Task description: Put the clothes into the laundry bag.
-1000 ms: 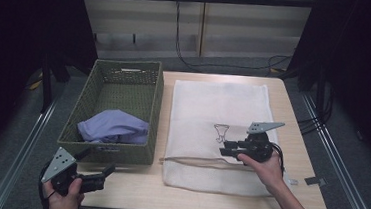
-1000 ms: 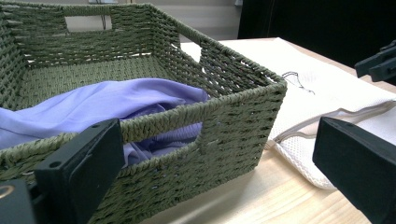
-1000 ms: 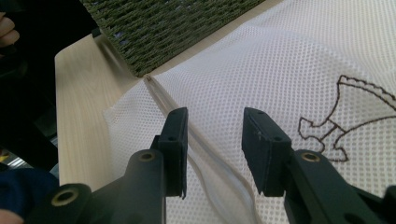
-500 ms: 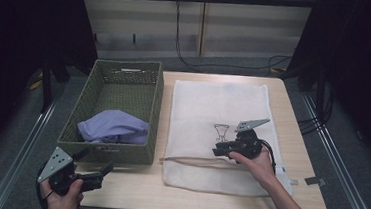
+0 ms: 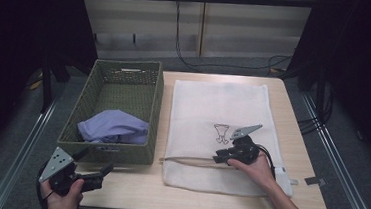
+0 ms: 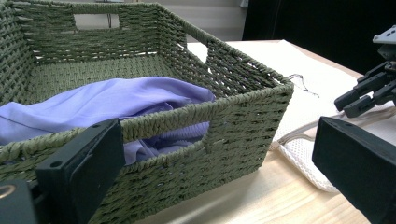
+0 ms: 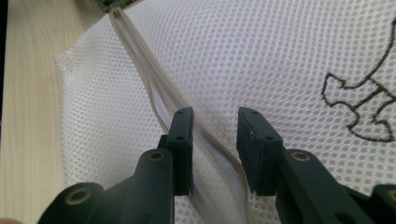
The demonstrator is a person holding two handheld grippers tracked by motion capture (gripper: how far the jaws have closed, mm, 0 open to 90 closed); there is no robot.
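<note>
A white mesh bag [image 5: 216,132] lies on the table [image 5: 302,194], right of a green basket [image 5: 119,149]. The right gripper [image 7: 214,140] straddles the bag's zipper [image 7: 140,60], jaws apart, just reopening slightly. The left gripper [image 5: 93,170] hovers below the basket, open. An unreadable brown motif [image 5: 220,133] marks the bag.

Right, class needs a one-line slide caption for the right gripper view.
Open right claw straddles the beige zipper of a white mesh laundry bag on the wooden table.
</note>
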